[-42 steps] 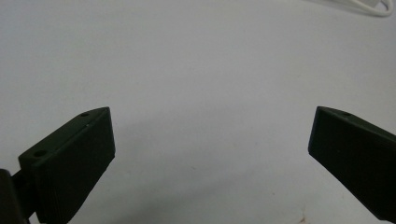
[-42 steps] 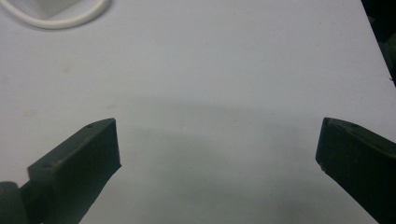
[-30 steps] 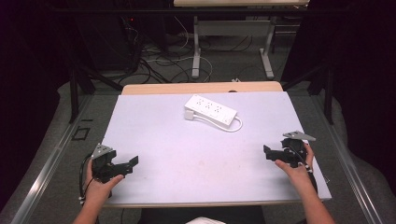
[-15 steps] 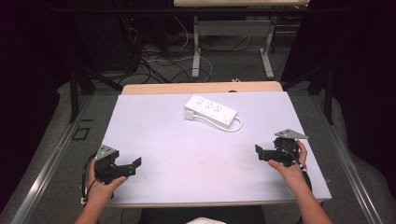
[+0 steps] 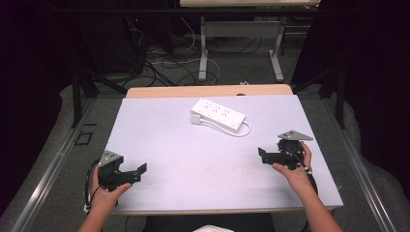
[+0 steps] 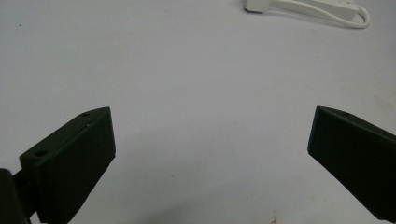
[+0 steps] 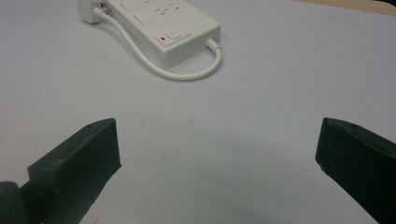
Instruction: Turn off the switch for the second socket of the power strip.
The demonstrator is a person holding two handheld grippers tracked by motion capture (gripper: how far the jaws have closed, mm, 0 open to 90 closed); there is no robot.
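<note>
Both grippers' fingers spread wide, empty; power strip [image 5: 217, 114] lies untouched well ahead of them; all work remains.

– What do we have on the white table [image 5: 203, 159]?
– We see one white power strip [image 5: 218, 113] lying flat at its far middle, its cord [image 5: 244, 130] looped beside it.

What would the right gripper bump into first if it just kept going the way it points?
Probably the white power strip: the open right gripper looks across bare table toward its switch end and looped cord.
</note>
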